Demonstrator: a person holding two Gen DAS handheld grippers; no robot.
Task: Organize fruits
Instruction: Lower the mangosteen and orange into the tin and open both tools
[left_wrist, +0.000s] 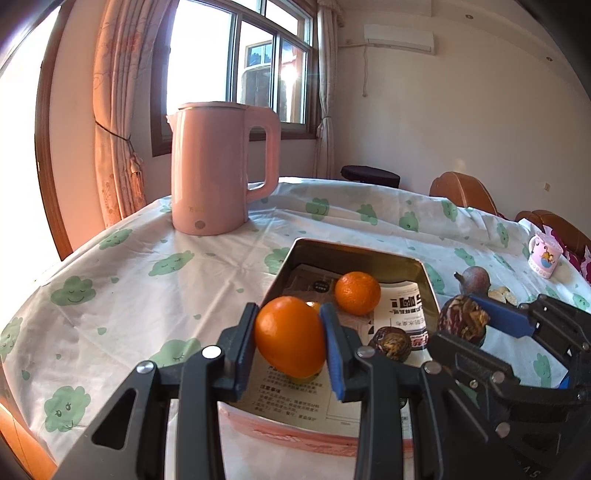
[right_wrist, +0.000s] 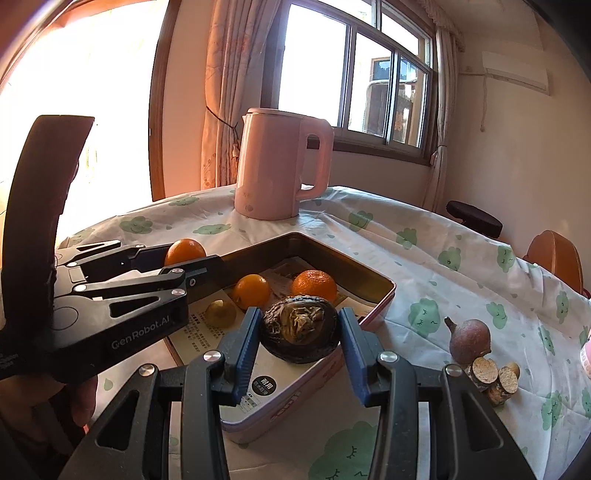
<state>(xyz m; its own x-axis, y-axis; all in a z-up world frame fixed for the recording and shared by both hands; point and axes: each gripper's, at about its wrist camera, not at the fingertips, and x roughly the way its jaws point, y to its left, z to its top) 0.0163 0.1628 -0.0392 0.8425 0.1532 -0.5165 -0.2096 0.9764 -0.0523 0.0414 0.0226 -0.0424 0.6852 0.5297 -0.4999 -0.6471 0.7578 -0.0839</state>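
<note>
My left gripper (left_wrist: 290, 334) is shut on an orange (left_wrist: 290, 336) and holds it above the near-left part of a pink metal tin (left_wrist: 325, 439). My right gripper (right_wrist: 299, 332) is shut on a dark shrivelled fruit (right_wrist: 301, 328) above the tin's near corner (right_wrist: 295, 398). It also shows in the left wrist view (left_wrist: 461, 319). Inside the tin lie a mandarin (left_wrist: 357, 292), an orange (right_wrist: 253, 291), a small yellowish fruit (right_wrist: 220, 313) and another dark fruit (left_wrist: 391, 341), on printed paper.
A pink kettle (left_wrist: 218, 170) stands behind the tin. A brown pomegranate-like fruit (right_wrist: 470, 339) and cut wooden pieces (right_wrist: 495, 374) lie on the cloud-print tablecloth (left_wrist: 129, 295) to the right. A pink mug (left_wrist: 546, 254) stands at the far right. Chairs stand behind the table.
</note>
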